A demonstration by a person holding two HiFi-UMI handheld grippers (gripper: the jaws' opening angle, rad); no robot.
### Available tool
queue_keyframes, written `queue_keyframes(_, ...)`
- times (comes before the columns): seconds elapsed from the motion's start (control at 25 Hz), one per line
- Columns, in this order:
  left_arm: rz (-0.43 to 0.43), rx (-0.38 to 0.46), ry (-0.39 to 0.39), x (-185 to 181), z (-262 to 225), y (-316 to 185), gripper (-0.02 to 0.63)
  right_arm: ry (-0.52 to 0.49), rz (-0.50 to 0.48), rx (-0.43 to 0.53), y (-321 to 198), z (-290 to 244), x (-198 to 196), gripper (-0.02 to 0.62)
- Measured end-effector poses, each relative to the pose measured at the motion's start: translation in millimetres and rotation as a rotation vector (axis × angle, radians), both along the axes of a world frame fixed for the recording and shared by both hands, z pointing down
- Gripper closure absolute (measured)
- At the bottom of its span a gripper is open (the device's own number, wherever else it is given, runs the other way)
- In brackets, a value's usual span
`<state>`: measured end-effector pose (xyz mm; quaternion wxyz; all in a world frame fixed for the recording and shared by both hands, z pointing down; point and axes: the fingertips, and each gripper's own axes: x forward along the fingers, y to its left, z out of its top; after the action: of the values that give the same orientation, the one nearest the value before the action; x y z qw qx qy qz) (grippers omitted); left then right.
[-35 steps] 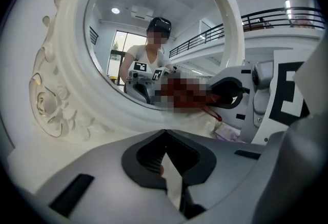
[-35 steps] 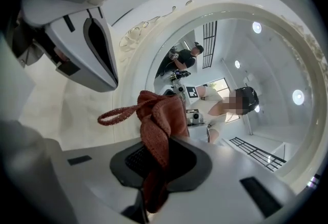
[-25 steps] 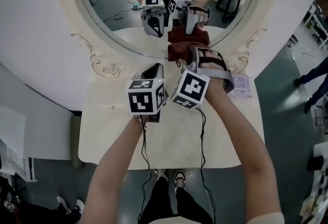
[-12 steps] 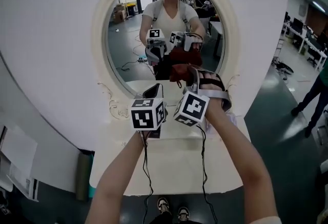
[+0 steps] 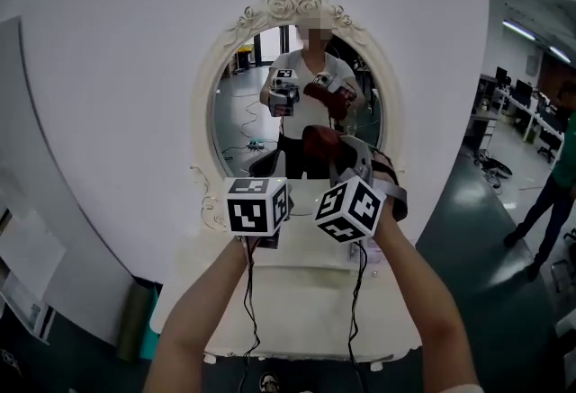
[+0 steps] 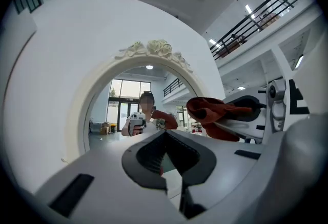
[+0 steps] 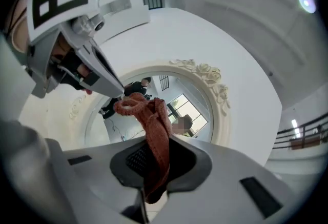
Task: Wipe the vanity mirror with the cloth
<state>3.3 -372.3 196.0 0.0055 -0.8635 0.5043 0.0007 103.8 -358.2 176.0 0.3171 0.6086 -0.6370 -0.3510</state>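
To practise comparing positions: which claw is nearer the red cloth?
Right. The right claw grips the cloth between its jaws; the left claw sits to the cloth's left, not touching.

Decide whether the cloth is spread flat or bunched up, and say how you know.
Bunched up. The cloth is a crumpled, twisted strip pinched between the right gripper's shut jaws.

L gripper point(image 6: 165, 155) closed, empty, red cloth point(image 6: 211, 113) beside, mirror point(image 6: 105, 115) ahead

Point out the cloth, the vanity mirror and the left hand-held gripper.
cloth point(image 7: 158, 138), right gripper view, strip pinched between the jaws.
vanity mirror point(image 5: 236, 112), head view, bare glass at left.
left hand-held gripper point(image 6: 165, 137), left gripper view, between its shut fingertips.
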Motion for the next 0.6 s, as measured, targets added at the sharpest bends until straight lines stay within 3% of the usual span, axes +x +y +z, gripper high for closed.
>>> queue_keyframes(0.36, -0.074, -0.057, 0.046, -24.9, 70.3, 58.2, 0.600, -0.438, -0.158, -0.082, 72.6, 60.2, -14.8, 0.537)
queue_keyframes(0.6, -0.085, -0.082, 0.060, -37.6, 108.3, 113.4, 0.600, -0.684, -0.171, -0.174, 100.3, 130.9, -17.6, 0.537)
